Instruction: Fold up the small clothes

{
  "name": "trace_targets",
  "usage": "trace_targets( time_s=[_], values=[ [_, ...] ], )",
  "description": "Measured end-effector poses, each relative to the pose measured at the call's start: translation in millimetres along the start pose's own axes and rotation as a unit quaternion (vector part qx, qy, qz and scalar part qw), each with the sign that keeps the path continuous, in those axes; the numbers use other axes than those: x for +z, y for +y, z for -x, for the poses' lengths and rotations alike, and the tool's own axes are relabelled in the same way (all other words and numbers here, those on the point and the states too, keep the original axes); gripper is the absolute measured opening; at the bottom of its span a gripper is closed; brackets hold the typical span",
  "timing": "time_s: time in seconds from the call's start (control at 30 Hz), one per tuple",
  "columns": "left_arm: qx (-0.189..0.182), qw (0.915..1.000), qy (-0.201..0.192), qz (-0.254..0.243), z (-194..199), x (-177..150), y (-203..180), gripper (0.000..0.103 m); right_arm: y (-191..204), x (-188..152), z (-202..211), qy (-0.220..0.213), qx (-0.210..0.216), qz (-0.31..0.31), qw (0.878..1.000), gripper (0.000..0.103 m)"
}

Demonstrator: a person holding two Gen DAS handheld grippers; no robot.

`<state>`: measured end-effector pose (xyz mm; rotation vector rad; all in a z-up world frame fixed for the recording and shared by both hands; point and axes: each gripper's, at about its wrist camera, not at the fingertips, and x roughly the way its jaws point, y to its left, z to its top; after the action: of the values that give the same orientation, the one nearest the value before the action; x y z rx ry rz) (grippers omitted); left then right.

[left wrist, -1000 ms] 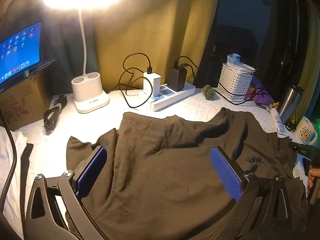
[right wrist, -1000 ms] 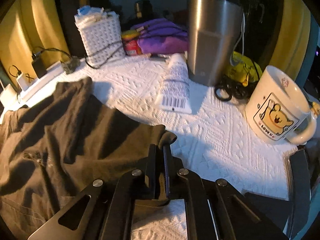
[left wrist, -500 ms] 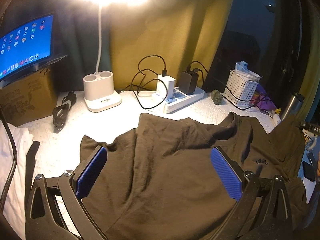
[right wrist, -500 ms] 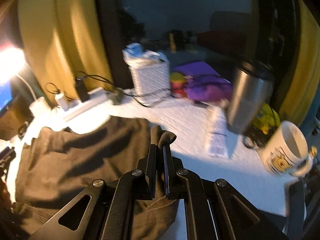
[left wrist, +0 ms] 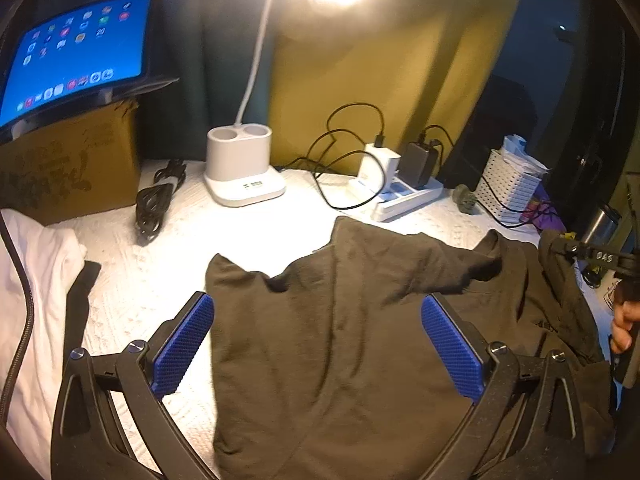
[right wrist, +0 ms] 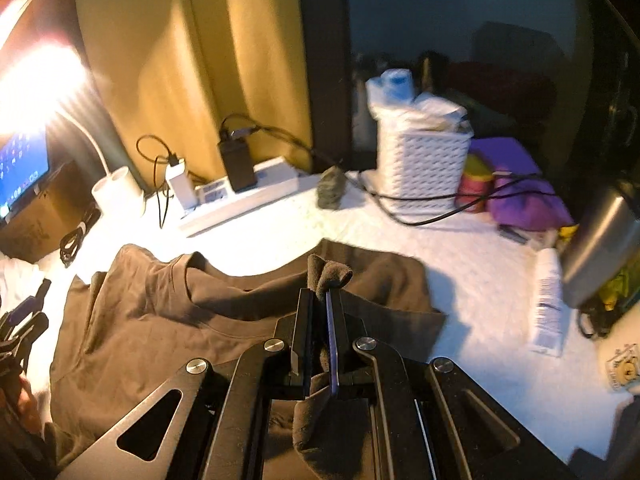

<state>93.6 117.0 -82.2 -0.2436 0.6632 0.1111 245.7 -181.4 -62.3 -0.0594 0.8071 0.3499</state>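
A dark olive-brown T-shirt [left wrist: 340, 340] lies rumpled on the white tablecloth [left wrist: 168, 256]. My left gripper [left wrist: 318, 344] is open, its blue pads [left wrist: 184, 344] wide apart over the shirt's near part and pressing on nothing. My right gripper [right wrist: 320, 292] is shut on a bunched edge of the shirt [right wrist: 160, 320], which sticks up past its fingertips. In the left wrist view this right gripper [left wrist: 568, 248] hangs at the far right, holding that edge lifted off the table, with a hand [left wrist: 624, 320] below it.
Along the back stand a lamp base [left wrist: 244, 168], a power strip with chargers [left wrist: 404, 192], a white basket [right wrist: 424, 160] and a tablet [left wrist: 76, 52] on a cardboard box [left wrist: 68, 172]. A steel tumbler [right wrist: 600, 248] and a tube [right wrist: 546, 300] are on the right, white cloth [left wrist: 36, 272] on the left.
My right gripper has risen and carried the shirt's edge leftward over the shirt, away from the mug and tumbler. My left gripper has shifted left and stayed open.
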Motion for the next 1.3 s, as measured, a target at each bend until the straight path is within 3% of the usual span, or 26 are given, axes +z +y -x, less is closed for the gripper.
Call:
trace_targets(
  time_s=[0.27,0.53,0.73,0.9,1.03,1.2,1.27,1.3],
  values=[
    [-0.001,1.0000,0.002,0.006,1,-1,4,0.102,14,-7,-41,0.037,0.026,-0.021,0.999,0.007],
    [-0.002,1.0000,-0.002,0.001,10,-4,-4,0.102,3,-1,19,-0.015,-0.026,0.012,0.999,0.008],
    [-0.007,0.9999,-0.010,-0.012,23,-7,-21,0.102,-9,-4,41,-0.025,-0.024,0.020,0.999,0.009],
    [-0.004,0.9997,-0.016,-0.017,33,-8,-29,0.102,8,-4,59,-0.048,0.010,0.054,0.997,0.009],
    [0.000,0.9997,-0.017,-0.018,38,-10,-30,0.102,10,-22,34,0.015,-0.037,0.091,0.995,0.009],
    [0.005,0.9998,-0.007,-0.019,36,-14,-33,0.102,-15,-67,-8,0.119,-0.093,0.112,0.982,0.009],
    [0.005,0.9998,-0.002,-0.022,34,-15,-37,0.102,-29,-80,-17,0.132,-0.110,0.107,0.979,0.009],
    [0.005,0.9997,0.000,-0.025,32,-15,-40,0.102,-36,-83,-14,0.116,-0.098,0.099,0.983,0.011]
  ],
)
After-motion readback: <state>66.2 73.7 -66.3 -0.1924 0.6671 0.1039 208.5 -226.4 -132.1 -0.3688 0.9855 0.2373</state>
